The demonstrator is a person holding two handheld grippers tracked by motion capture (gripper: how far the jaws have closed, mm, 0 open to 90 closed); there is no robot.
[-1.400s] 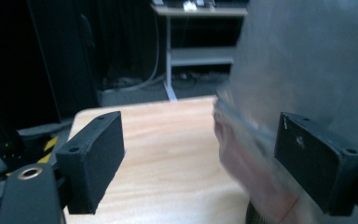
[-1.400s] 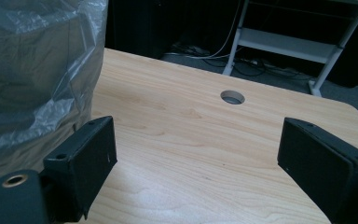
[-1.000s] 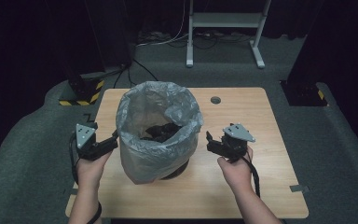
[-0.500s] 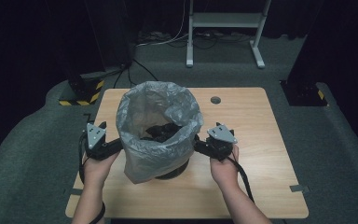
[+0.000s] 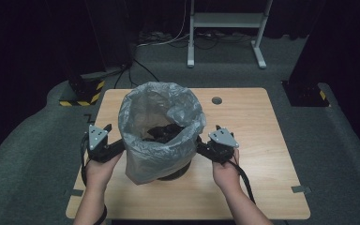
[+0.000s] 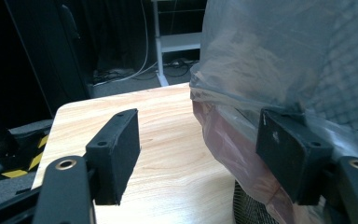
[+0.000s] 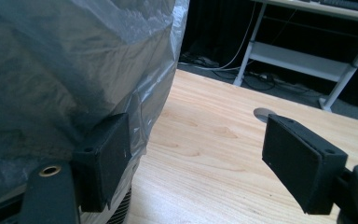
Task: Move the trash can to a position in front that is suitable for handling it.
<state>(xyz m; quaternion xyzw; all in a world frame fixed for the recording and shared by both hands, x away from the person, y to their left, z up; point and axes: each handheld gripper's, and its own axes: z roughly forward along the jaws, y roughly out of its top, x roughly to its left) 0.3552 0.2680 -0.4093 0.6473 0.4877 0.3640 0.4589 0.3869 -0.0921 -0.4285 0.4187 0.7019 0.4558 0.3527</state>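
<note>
A grey plastic bag (image 5: 161,126) lines a dark mesh bin (image 5: 173,174) at the middle of the wooden table (image 5: 258,140); dark contents lie inside. My left gripper (image 5: 118,146) is level at the bag's left side and my right gripper (image 5: 200,144) at its right side. In the left gripper view the left gripper (image 6: 200,154) is open, the bag's (image 6: 279,60) hanging skirt reaches between the jaws, and one pad (image 6: 291,151) lies against it. In the right gripper view the right gripper (image 7: 200,158) is open, one pad (image 7: 105,156) against the bag (image 7: 65,70). Both pairs of jaws have just been closing.
A round cable hole (image 5: 216,100) sits in the table behind the bin. A white desk frame (image 5: 225,28) and cables stand on the floor beyond. A yellow-and-black striped block (image 5: 82,96) lies off the table's far left corner. Tape (image 5: 300,189) marks the right edge.
Both grippers have drawn in from beside the bin until their jaws meet the bag's sides, the right one moving left and slightly down. The bag and bin have stayed in place.
</note>
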